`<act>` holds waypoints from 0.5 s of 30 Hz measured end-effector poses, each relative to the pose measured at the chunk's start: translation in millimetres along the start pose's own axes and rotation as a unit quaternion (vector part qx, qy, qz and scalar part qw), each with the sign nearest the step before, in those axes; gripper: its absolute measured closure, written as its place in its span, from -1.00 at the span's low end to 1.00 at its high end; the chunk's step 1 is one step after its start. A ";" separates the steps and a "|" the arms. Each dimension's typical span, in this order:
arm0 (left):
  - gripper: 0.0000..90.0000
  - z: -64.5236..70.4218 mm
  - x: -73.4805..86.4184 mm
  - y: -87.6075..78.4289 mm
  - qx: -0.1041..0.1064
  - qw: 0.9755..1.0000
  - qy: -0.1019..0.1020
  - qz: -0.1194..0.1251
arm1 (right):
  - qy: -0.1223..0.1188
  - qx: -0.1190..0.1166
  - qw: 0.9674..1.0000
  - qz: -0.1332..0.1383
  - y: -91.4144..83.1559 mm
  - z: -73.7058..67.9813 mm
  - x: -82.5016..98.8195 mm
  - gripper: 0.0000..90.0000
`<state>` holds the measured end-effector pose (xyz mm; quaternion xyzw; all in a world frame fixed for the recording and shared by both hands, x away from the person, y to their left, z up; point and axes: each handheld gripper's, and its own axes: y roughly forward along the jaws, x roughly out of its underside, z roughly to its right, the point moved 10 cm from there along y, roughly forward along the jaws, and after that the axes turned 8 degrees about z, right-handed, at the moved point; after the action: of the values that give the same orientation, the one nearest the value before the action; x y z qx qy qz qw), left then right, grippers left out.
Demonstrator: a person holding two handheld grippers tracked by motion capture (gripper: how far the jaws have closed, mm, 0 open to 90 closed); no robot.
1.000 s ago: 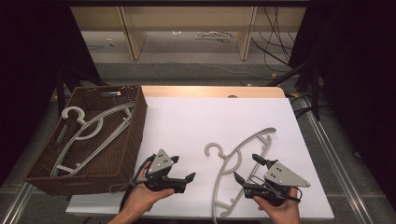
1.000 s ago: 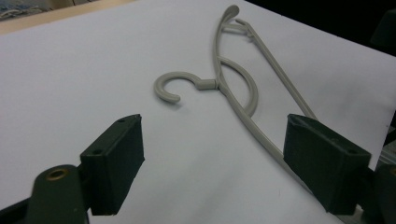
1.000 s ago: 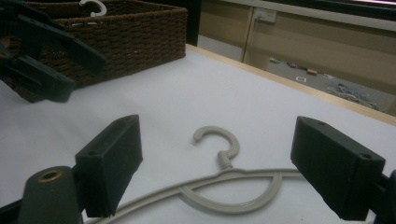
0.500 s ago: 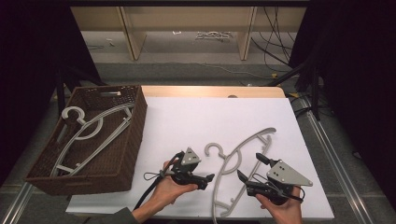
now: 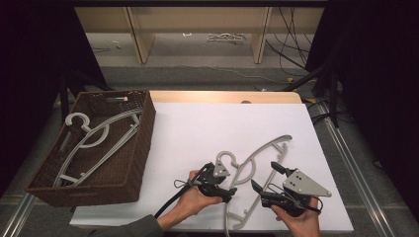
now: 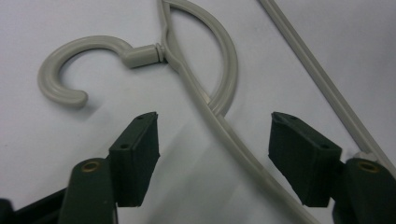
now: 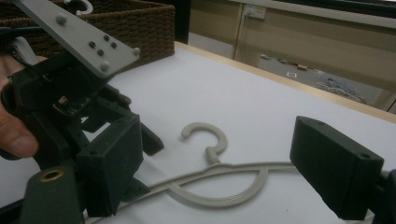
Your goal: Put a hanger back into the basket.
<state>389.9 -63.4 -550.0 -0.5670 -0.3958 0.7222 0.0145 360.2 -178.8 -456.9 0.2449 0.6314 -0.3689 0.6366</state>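
A grey plastic hanger (image 5: 260, 157) lies flat on the white table top (image 5: 197, 128), its hook (image 5: 225, 159) pointing left. My left gripper (image 5: 230, 183) sits low over the hanger just below the hook. In the left gripper view the hanger's arm (image 6: 219, 126) runs between the two black pads (image 6: 135, 154), and neither pad touches it; the jaws have just been closing and still stand apart. My right gripper (image 5: 265, 177) rests open at the hanger's lower right. In the right gripper view the hook (image 7: 205, 133) lies ahead between its wide jaws.
A brown wicker basket (image 5: 140, 148) stands at the table's left edge and holds other grey hangers (image 5: 94, 138). The table's wooden far edge (image 5: 222, 96) lies beyond the white sheet. Cables and shelf legs are on the floor behind.
My left gripper has moved right, from beside the basket to the hanger below its hook, and has come lower. Its jaws have narrowed. The right gripper has stayed put.
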 end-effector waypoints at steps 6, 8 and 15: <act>-0.05 2.3 2.3 9.6 0.007 1.000 0.002 -0.017 | 0.000 -0.004 1.000 -0.002 -0.5 -0.5 -0.3 -0.60; -0.03 1.7 3.5 12.3 0.008 1.000 0.003 -0.023 | -0.001 -0.003 1.000 0.001 -0.2 -0.2 -0.9 -0.60; 0.11 -0.1 1.9 15.5 0.009 0.999 0.015 -0.027 | -0.001 -0.004 1.000 0.001 -0.3 -0.4 -1.2 -0.60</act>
<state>395.9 -73.1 -560.7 -0.5668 -0.4037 0.7168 0.0450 359.7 -178.5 -455.7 0.2430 0.6321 -0.3659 0.6384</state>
